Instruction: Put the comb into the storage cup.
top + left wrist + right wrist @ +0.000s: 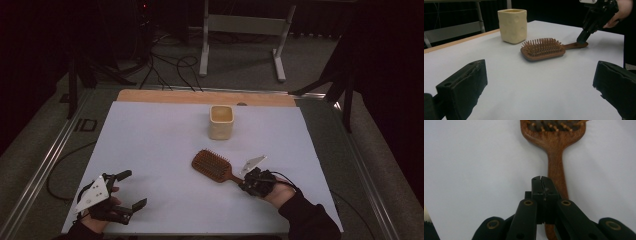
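Claw state, right (248,183): jaws fully together, nothing between the pads. In the right gripper view the two black jaws meet edge to edge directly above the handle of the brown wooden paddle hairbrush (555,152), slightly to the left of the handle's centre line. Whether the tips rest on the handle or stand just above it cannot be told from that view; in the left gripper view the tip of the right claw (582,39) appears to touch the handle near its free end. The handle is not gripped. A hand in a dark sleeve (281,192) carries this claw, and the grey three-cornered plate stands up from its top.

Hairbrush position: flat on the white tabletop (160,145), bristles up, handle end under the right claw, head extending away from it toward the far left.

Beyond the brush head, farther from the right claw and well apart from the brush, stands a cream square-sided ceramic cup (221,121), upright, near the far edge of the tabletop.

Claw state, left (131,189): jaws spread wide, nothing between them. It sits low at the near left corner of the tabletop, well apart from the right claw, with the brush and cup ahead of it.
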Available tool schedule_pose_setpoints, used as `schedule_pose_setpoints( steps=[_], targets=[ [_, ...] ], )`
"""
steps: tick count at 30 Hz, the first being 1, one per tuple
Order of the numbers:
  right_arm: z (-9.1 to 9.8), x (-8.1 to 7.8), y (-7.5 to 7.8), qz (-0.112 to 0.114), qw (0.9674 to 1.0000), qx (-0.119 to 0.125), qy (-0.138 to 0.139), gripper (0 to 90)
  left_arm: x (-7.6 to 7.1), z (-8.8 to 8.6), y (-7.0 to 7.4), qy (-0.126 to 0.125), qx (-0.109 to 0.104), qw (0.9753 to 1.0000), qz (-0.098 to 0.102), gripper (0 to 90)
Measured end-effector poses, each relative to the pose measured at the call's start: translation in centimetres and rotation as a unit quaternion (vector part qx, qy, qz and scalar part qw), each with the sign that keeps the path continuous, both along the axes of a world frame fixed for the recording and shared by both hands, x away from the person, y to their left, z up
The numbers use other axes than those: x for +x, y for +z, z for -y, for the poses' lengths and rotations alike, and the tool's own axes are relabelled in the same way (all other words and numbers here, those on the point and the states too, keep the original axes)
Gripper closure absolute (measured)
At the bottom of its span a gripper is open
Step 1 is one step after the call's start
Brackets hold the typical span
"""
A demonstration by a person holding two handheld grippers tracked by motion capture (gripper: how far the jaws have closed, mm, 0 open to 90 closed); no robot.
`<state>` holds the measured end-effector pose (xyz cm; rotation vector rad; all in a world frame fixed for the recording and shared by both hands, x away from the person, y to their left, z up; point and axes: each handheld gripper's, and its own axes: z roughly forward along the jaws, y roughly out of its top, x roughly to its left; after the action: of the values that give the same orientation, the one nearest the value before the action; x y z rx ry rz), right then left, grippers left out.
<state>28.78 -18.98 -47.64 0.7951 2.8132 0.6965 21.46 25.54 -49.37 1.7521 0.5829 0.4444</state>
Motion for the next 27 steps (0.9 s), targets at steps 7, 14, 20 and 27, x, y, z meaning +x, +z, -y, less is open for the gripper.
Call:
schedule_pose_setpoints(
  steps=[7,14,20,27],
  targets=[
    [0.3,0.2,1.2,0.016,0.9998,-0.008,0.002,90.0,0.0,0.0,0.0,0.000,-0.001,1.0000,-0.001,0.1],
    [0.6,0.7,2.2,0.024,0.9996,-0.012,-0.001,88.8,0.0,0.0,0.0,0.000,-0.001,1.0000,0.000,0.1],
    [0.6,1.0,2.7,0.024,0.9996,-0.014,0.000,85.1,0.0,0.0,0.0,0.000,-0.001,1.0000,0.000,0.1],
    [0.2,1.5,3.0,0.014,0.9995,-0.027,0.013,64.5,0.0,0.0,0.0,0.000,-0.001,1.0000,0.000,0.1]
  ],
)
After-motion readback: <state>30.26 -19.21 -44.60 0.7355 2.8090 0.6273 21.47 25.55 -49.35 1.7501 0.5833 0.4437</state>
